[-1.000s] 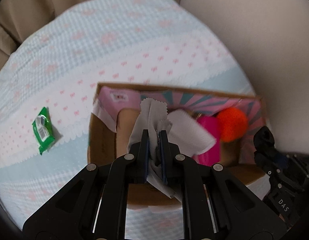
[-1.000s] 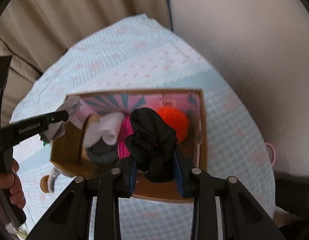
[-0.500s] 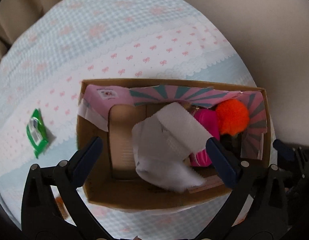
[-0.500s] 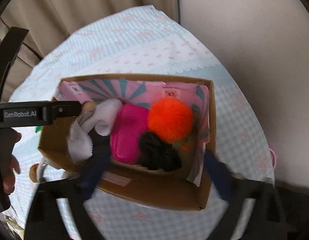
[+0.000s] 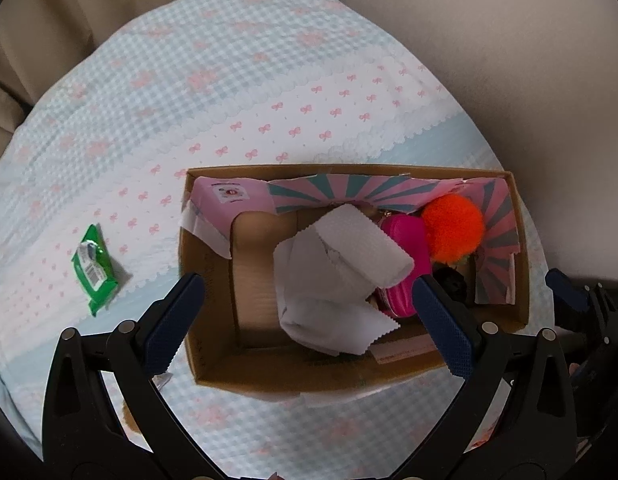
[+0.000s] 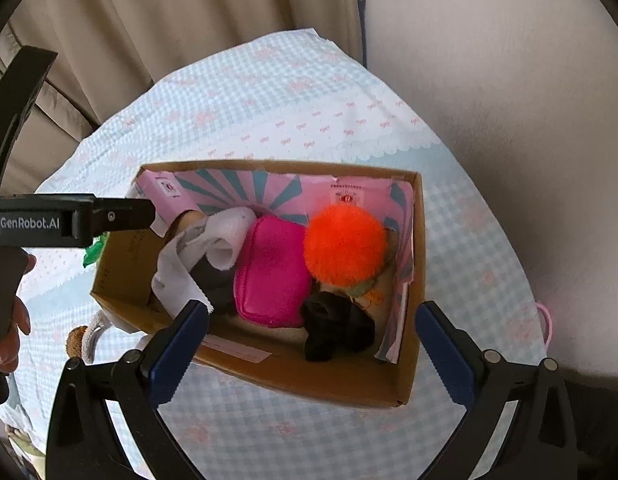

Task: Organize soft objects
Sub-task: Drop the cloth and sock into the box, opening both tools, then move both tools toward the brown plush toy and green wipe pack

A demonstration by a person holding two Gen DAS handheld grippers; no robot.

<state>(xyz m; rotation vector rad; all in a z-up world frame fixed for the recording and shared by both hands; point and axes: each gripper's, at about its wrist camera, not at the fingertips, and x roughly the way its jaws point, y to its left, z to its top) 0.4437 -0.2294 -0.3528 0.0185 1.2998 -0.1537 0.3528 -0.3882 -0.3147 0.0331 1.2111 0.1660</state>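
Note:
A cardboard box stands on the bed. In it lie a white cloth, a white rolled sock, a pink pouch, an orange pompom and a black scrunchie. My left gripper is open and empty above the box's left half. My right gripper is open and empty above the box's near wall.
A green wipes packet lies on the bedspread left of the box. The bedspread is checked blue with pink bows. A wall rises at the right, curtains at the back. A small brown-and-white item lies by the box's near left corner.
Both grippers opened. The left let the white cloth drop into the box; the right let the black scrunchie drop into the box. Both have pulled back slightly.

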